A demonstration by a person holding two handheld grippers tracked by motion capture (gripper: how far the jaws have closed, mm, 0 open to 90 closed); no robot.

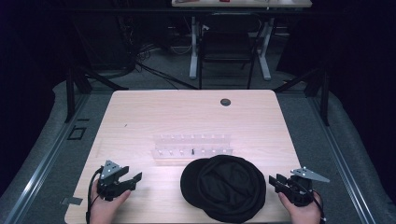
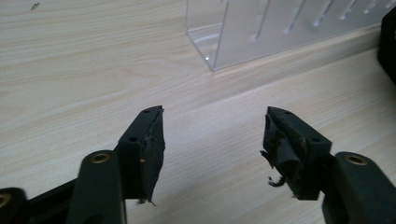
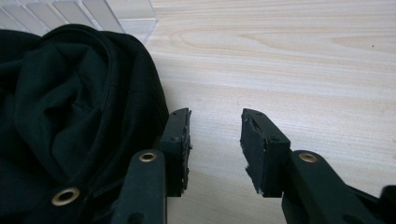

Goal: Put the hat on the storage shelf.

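The right gripper point(image 3: 215, 149) has its two black jaws spread wide with only bare wood between them, holding nothing; its left jaw stands just beside the edge of the black fabric cap point(image 3: 70, 107), perhaps brushing it. The left gripper point(image 2: 212, 149) is equally wide open and empty, its worn pads point(image 2: 152, 144) above bare tabletop, well apart from the cap. The cap point(image 1: 226, 186) lies crumpled at the near edge of the pale wooden table point(image 1: 140, 112), between the two grippers and touching the clear plastic slotted rack point(image 1: 192, 148) behind it. Judging from this, the risk is a one-sided pinch: soft cloth could bunch or slip from the frayed pads, and dragging the cap forward might push the light rack or snag on it.
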